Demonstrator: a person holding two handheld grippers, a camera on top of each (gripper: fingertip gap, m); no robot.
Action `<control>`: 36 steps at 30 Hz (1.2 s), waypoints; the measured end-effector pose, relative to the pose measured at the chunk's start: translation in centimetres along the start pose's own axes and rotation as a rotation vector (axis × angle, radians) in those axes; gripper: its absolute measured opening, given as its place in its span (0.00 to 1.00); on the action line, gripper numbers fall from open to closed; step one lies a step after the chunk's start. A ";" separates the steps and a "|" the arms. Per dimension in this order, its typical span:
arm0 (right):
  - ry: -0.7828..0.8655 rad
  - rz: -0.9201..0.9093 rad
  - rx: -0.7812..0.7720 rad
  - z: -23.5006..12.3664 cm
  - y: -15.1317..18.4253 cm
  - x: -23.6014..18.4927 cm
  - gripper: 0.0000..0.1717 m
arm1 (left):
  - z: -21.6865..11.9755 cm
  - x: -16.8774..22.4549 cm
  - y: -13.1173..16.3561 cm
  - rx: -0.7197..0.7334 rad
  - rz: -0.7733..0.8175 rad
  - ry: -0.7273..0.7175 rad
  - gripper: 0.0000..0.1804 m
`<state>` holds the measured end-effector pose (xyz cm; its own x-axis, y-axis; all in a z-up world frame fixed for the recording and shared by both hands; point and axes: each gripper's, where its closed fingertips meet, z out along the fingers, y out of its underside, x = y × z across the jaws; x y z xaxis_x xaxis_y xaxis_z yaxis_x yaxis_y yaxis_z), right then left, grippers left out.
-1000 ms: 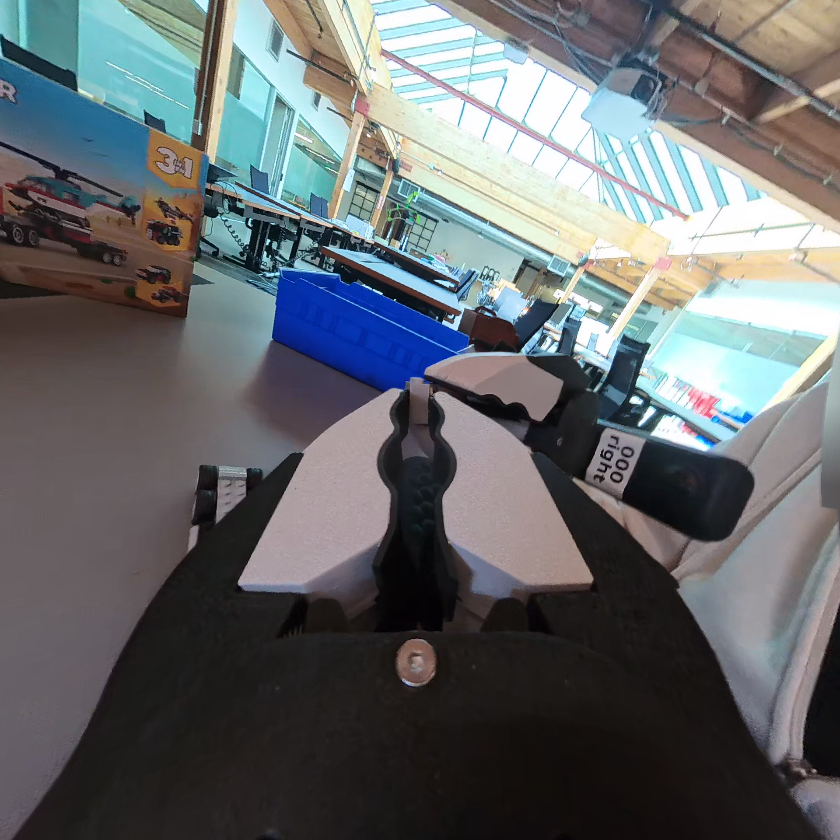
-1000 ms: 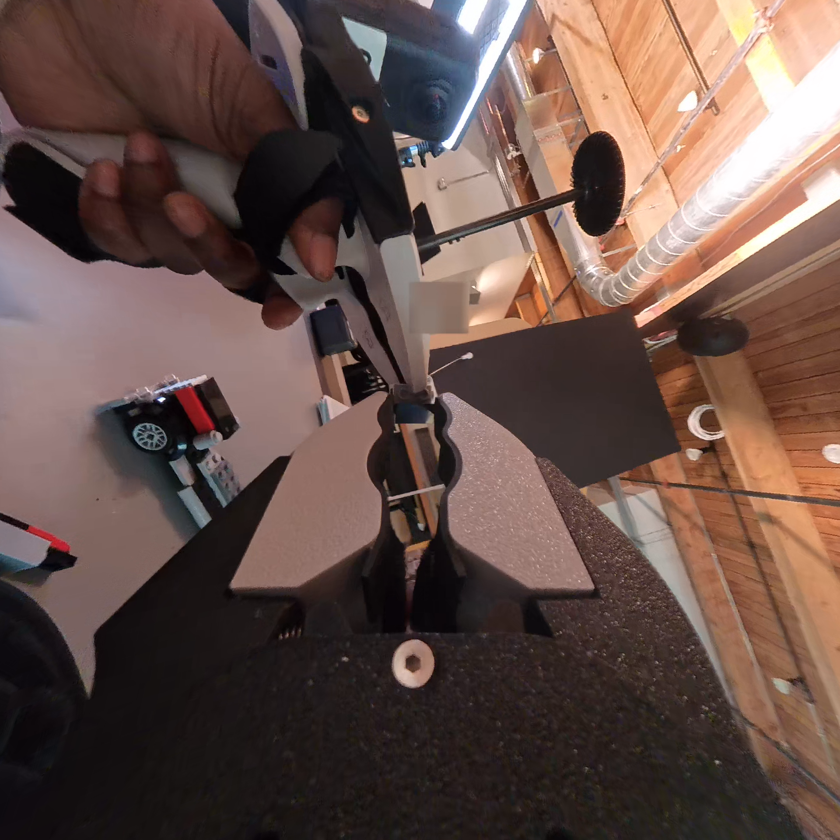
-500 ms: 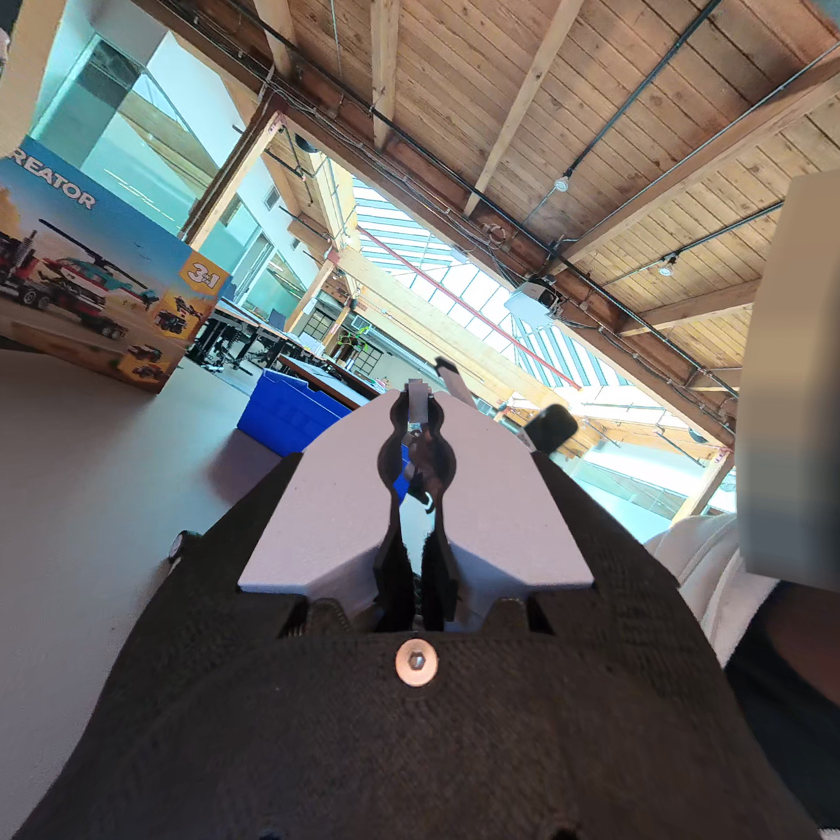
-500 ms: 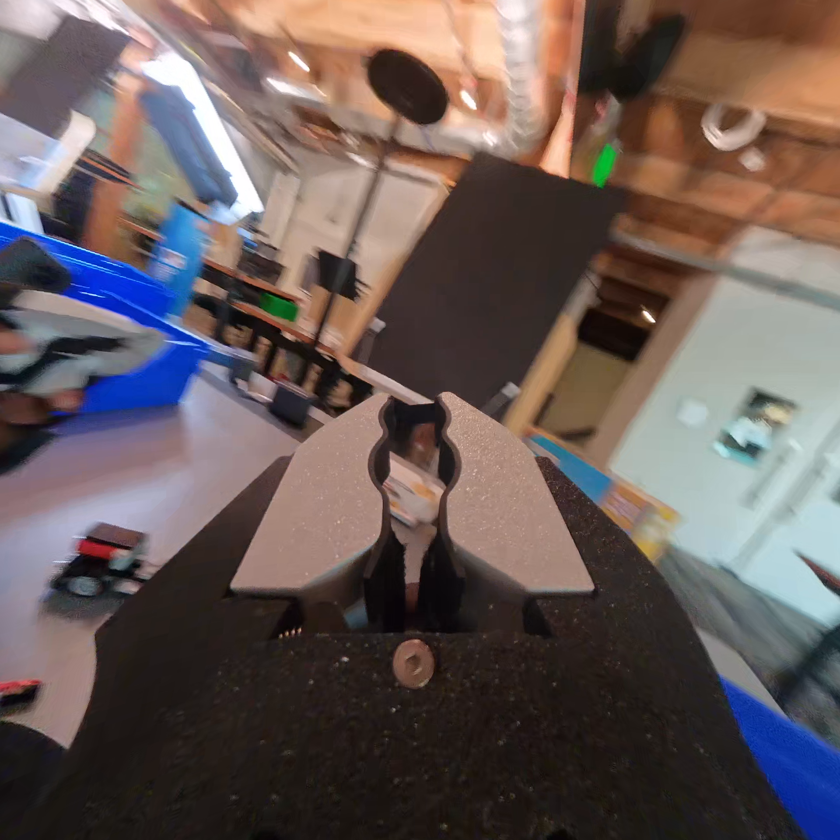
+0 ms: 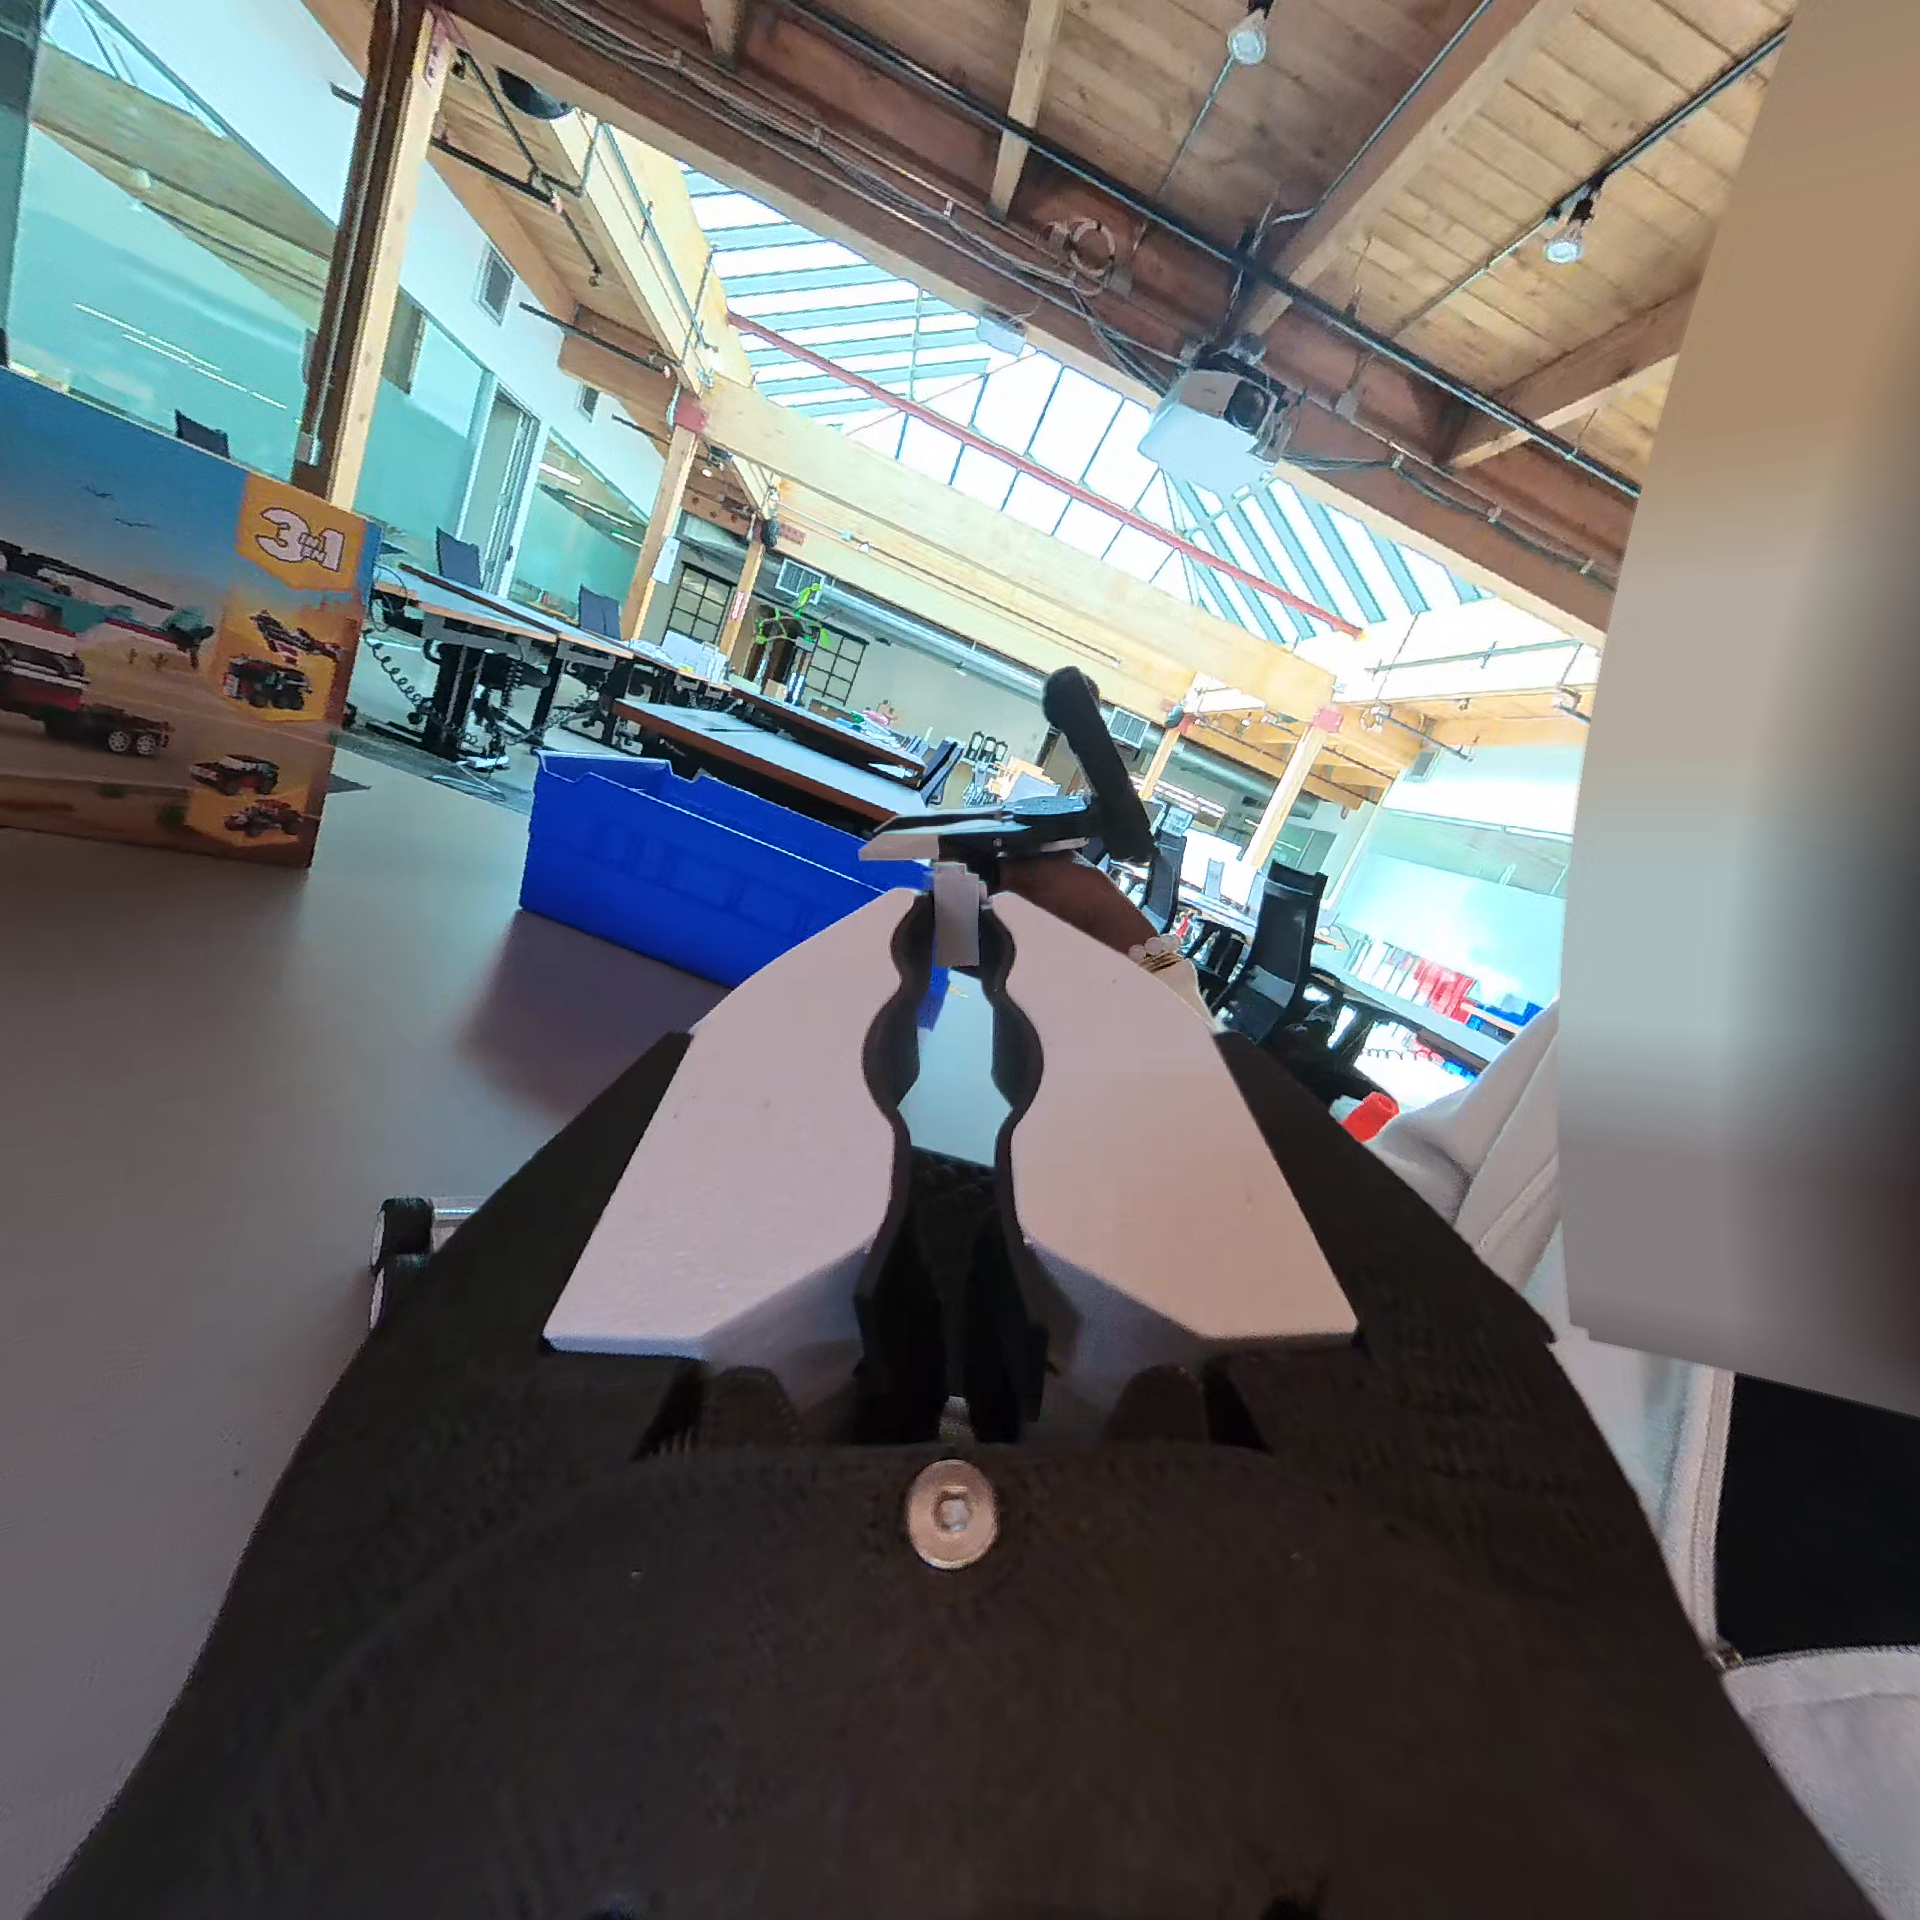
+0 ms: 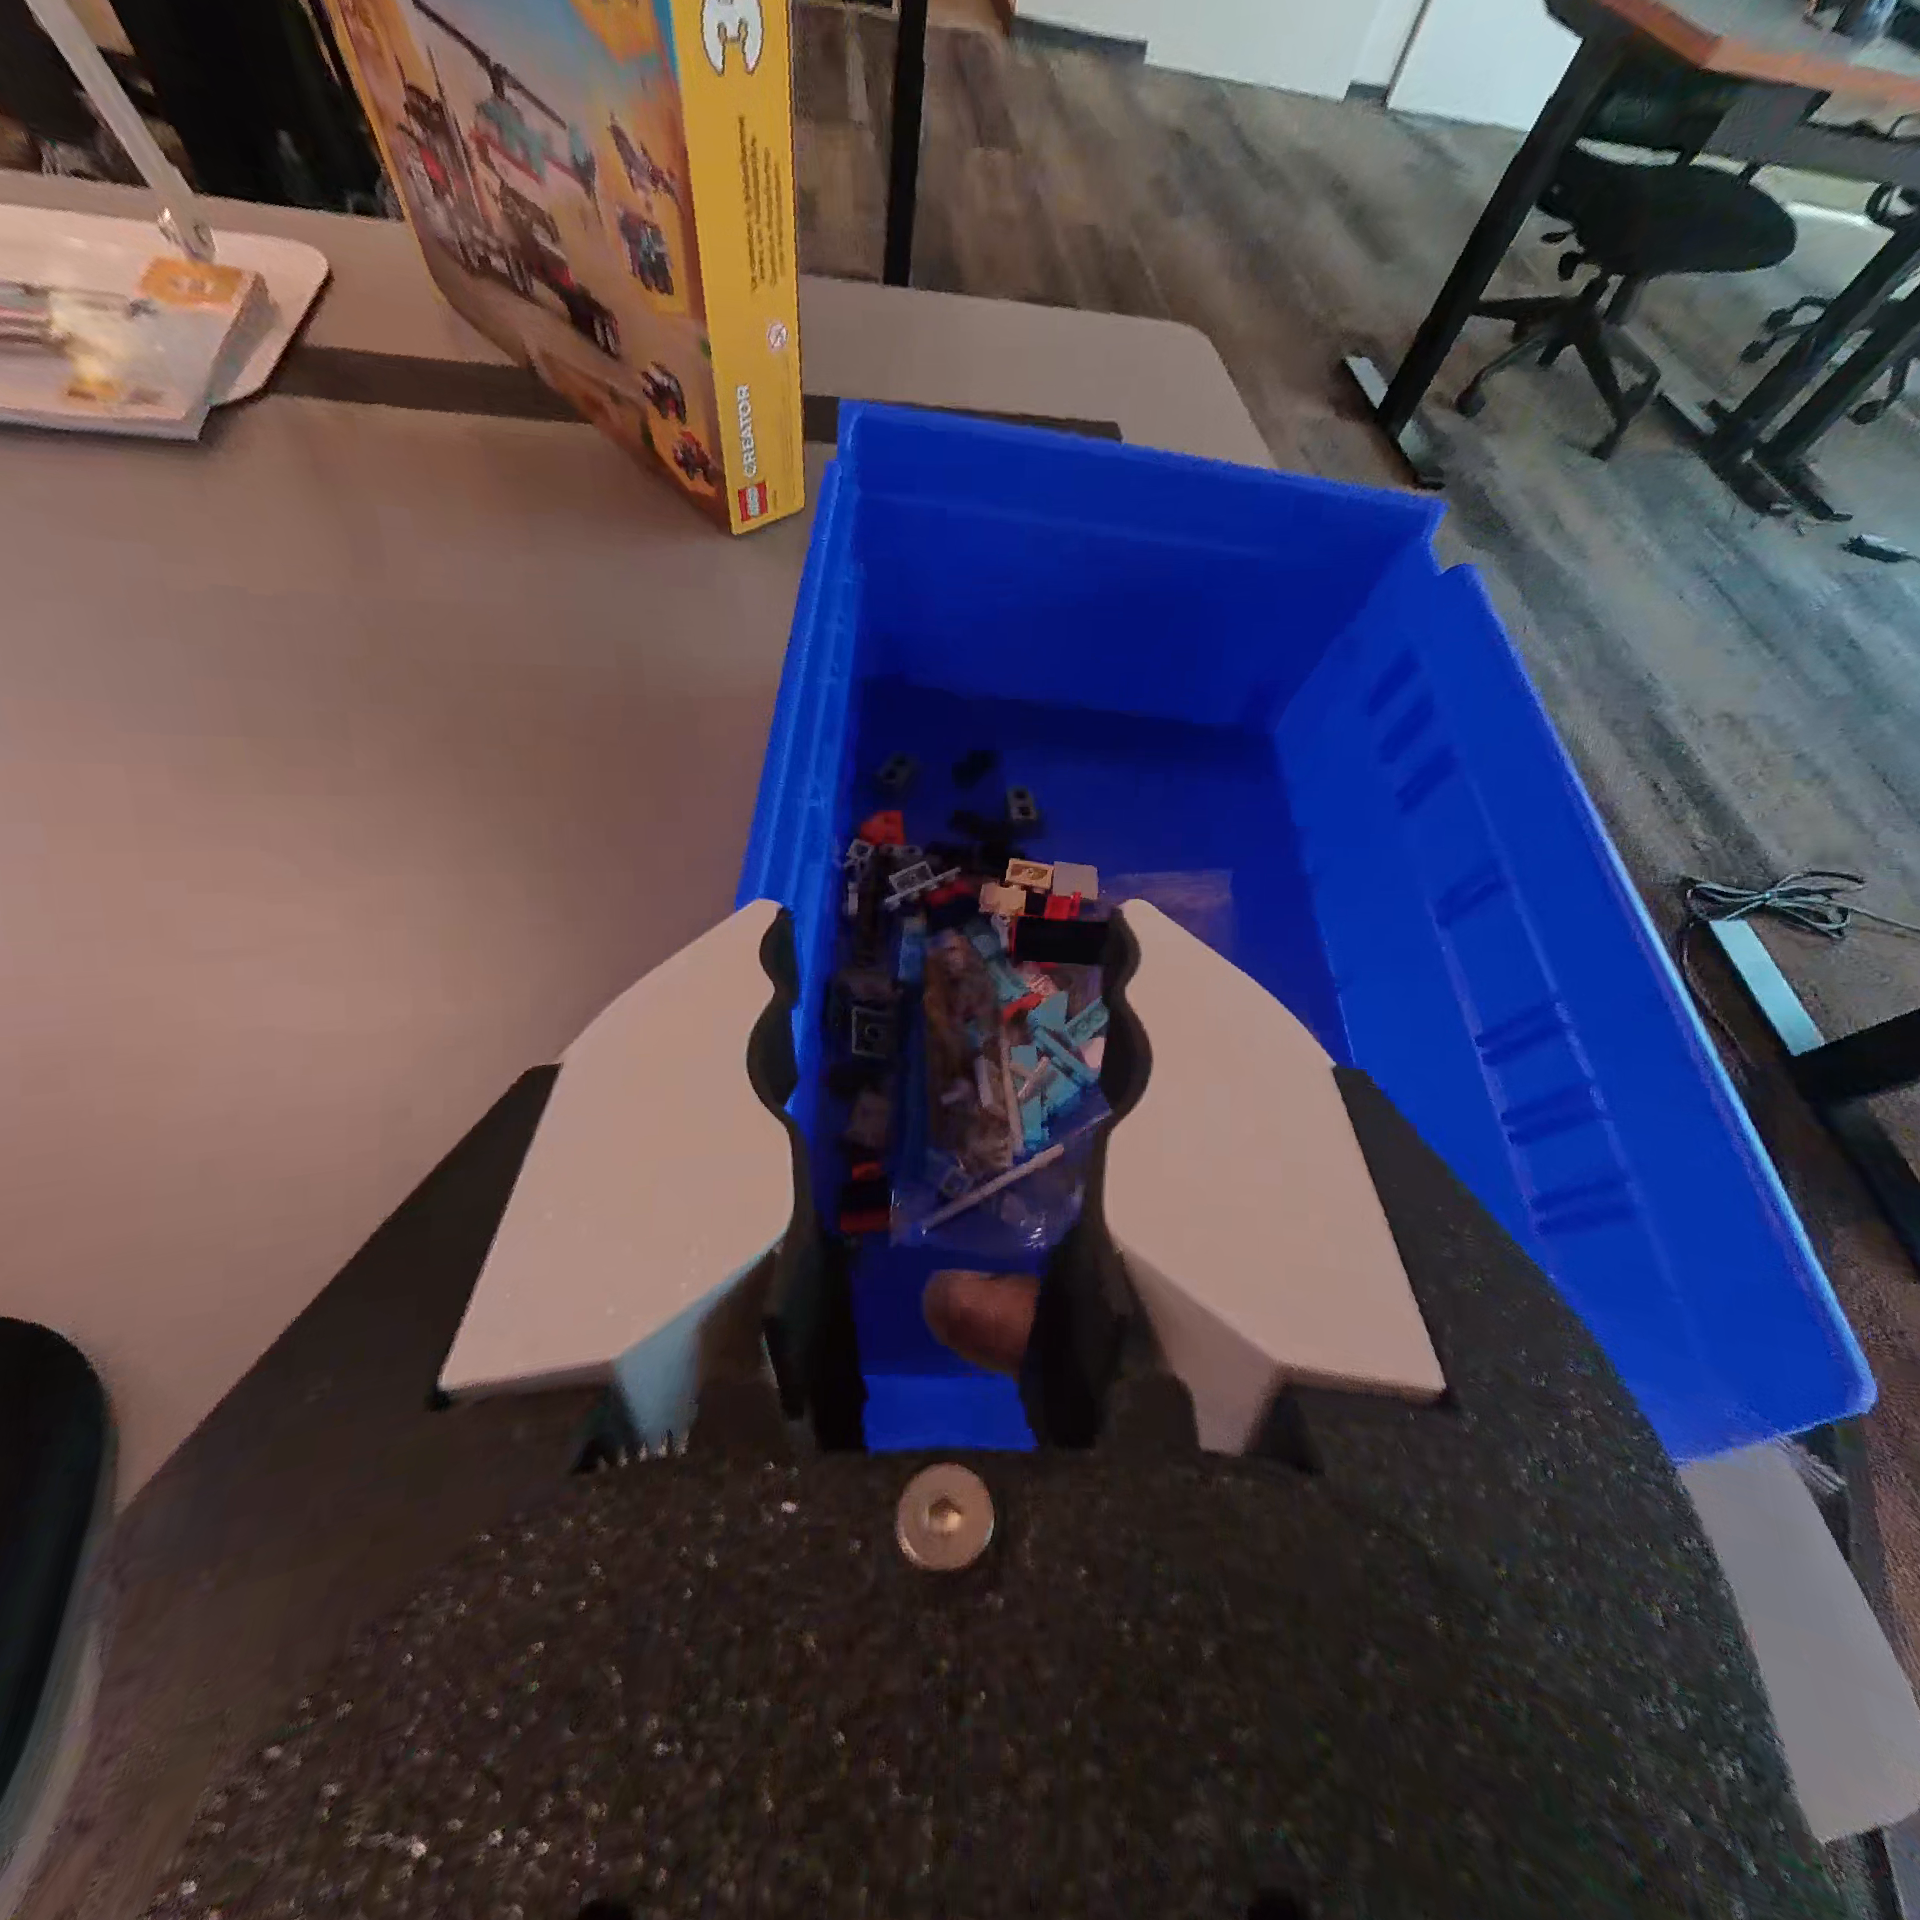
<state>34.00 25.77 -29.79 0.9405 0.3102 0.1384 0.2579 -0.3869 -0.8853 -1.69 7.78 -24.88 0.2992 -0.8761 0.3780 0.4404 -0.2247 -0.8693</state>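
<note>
While the left tool pinches a small grey brick, the right tool, now spread wide and empty, hovers above the blue bin of loose bricks.

The left wrist view sits low, near the grey table, and looks almost level across it and up to the wooden ceiling. The right wrist view looks steeply down from close above the blue bin. Both views share the blue bin, the toy box and the table.
</note>
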 end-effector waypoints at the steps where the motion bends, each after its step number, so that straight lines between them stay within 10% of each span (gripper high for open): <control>1: 0.007 0.001 0.016 -0.1 -0.2 0.1 0.35 | 0.0 0.0 0.0 0.000 0.001 -0.002 0.05; 12: -0.124 0.013 0.094 -0.2 -0.8 -0.8 0.58 | -0.1 0.2 -0.4 0.030 -0.028 0.020 0.05; 24: -0.451 -0.157 -0.219 -1.5 3.4 -7.8 0.63 | 0.1 0.0 0.1 0.002 -0.031 0.005 0.05; 31: -0.382 -0.194 0.016 -2.1 -0.8 -7.5 0.59 | 0.4 0.0 0.7 -0.046 0.038 -0.027 0.05; 36: -0.269 -0.168 0.148 -3.1 -3.2 -5.8 0.55 | 0.1 0.6 -0.8 -0.094 0.392 -0.180 0.05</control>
<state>28.35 22.54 -26.36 0.7908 0.5840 0.1832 0.3506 -0.1868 -0.9177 -1.72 7.45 -23.95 0.5746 -0.8165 0.0562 0.1876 0.0645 -0.9801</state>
